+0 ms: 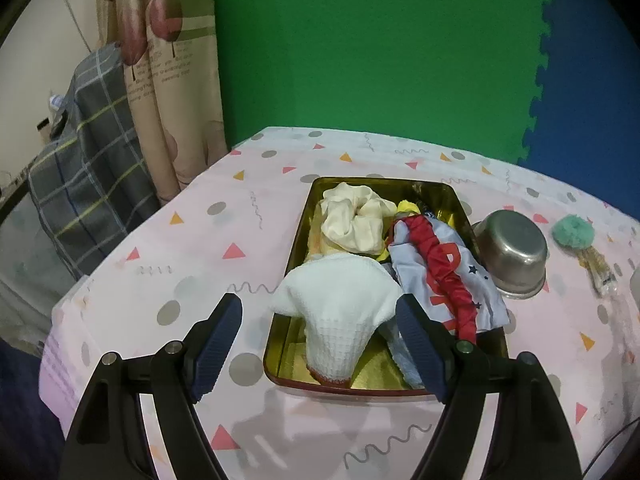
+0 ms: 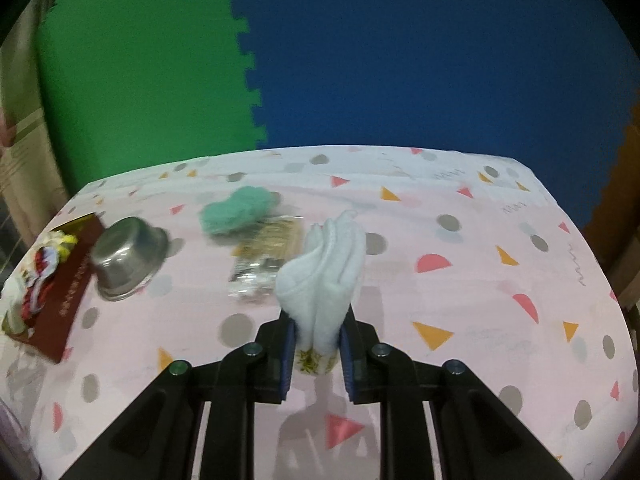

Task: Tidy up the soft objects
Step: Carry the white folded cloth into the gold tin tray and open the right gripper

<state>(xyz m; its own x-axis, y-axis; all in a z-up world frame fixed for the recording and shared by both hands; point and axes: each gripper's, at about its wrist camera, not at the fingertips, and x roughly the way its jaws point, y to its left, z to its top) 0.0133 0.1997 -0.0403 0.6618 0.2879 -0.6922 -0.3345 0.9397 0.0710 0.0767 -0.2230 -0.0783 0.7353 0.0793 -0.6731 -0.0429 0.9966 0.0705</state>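
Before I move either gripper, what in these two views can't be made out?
- Left wrist view: the tin's floor and yellow item, mostly buried under the white cloth, cream scrunchie and red-and-blue fabric.
- Left wrist view: clear packet near the right edge, too small to identify.
- Right wrist view: teal fluffy item and packet, motion-blurred.
- Right wrist view: white sock's lower end, hidden between the right gripper's pads.

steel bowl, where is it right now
The steel bowl sits upside down on the pink tablecloth, just right of the gold tin of soft things in the left wrist view, with the green fluffy thing on its other side.
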